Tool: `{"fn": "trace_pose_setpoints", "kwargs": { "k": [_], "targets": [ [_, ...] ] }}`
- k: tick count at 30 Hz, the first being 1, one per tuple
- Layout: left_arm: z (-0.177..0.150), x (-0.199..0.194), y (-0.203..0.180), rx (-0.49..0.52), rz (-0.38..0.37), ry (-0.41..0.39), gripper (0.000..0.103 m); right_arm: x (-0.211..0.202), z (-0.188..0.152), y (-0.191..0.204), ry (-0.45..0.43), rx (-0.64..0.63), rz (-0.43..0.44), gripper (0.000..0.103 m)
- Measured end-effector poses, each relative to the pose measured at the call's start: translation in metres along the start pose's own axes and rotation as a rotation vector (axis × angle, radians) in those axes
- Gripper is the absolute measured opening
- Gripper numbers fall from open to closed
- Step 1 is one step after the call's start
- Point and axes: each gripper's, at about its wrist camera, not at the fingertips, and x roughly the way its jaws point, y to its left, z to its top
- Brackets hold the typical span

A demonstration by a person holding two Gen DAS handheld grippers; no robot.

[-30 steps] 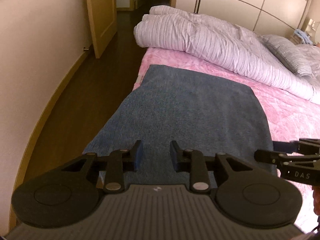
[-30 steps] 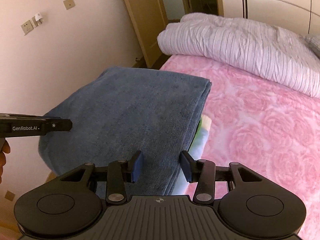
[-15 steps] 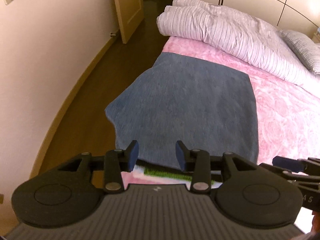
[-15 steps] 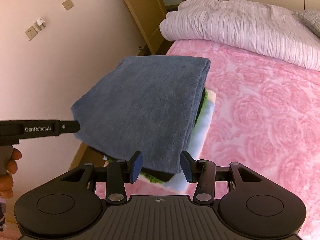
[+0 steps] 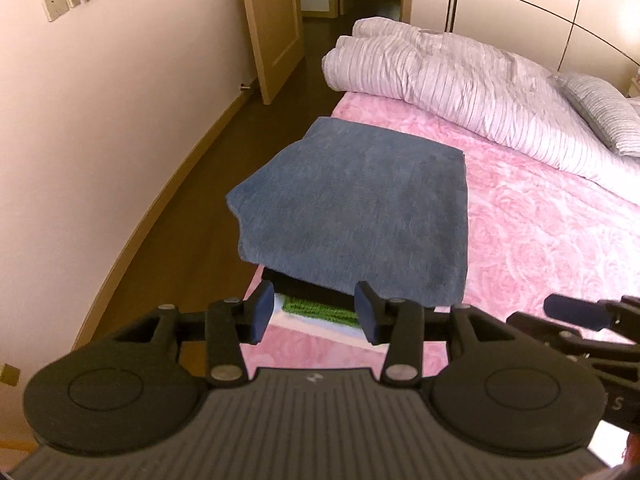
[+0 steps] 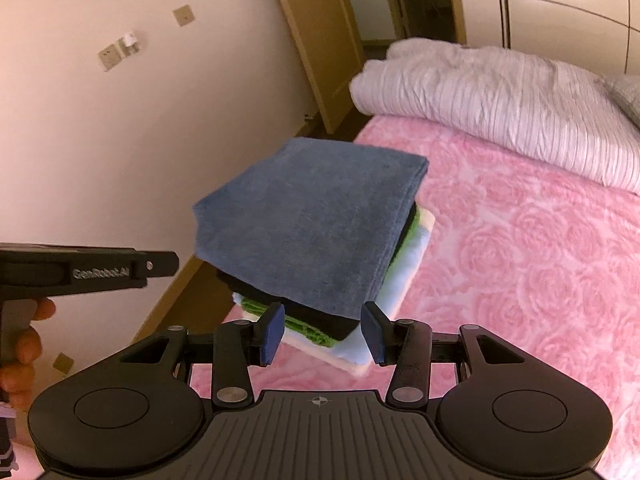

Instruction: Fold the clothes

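Left wrist view, left to right: wall, wooden door (image 5: 276, 28), then my left gripper (image 5: 314, 316), fingers parted wide and holding nothing, just short of the folded blue towel (image 5: 360, 208) topping a stack at the pink bedspread's (image 5: 540, 240) edge, striped duvet (image 5: 460, 80) beyond. Right wrist view: my left hand (image 6: 22, 344), partly cut off, then my right gripper (image 6: 323, 334), likewise spread and empty, near the stack. Under the towel only edges show: black layer (image 6: 320, 320), green layer (image 6: 304, 328), pale layers (image 6: 404, 272); what garments they are, I cannot tell.
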Motion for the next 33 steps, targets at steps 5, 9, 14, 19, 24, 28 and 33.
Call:
{"fn": "trace_pose_setpoints", "kwargs": {
  "k": [5,9,14,19,24,28,33],
  "targets": [
    [-0.012,-0.013,-0.003,-0.03,0.04,-0.041,0.043,-0.009,-0.007,0.005,-0.007,-0.043,-0.003,0.047],
    [-0.028,-0.027,-0.011,-0.068,0.11,-0.095,0.045,-0.01,-0.015,0.001,0.011,-0.06,0.002,0.047],
    [-0.042,-0.037,-0.025,-0.122,0.099,-0.08,0.044,-0.021,-0.02,-0.019,0.022,-0.046,0.038,0.047],
    [-0.049,-0.045,-0.047,-0.166,0.103,-0.048,0.044,-0.033,-0.017,-0.041,0.053,-0.082,0.022,0.047],
    [-0.061,-0.055,-0.075,-0.23,0.124,-0.037,0.044,-0.041,-0.018,-0.064,0.097,-0.154,0.029,0.047],
    [-0.069,-0.06,-0.103,-0.275,0.151,-0.02,0.044,-0.047,-0.022,-0.083,0.127,-0.22,0.041,0.047],
    [-0.08,-0.067,-0.138,-0.33,0.184,0.001,0.044,-0.055,-0.027,-0.106,0.15,-0.297,0.068,0.047]
  ]
}}
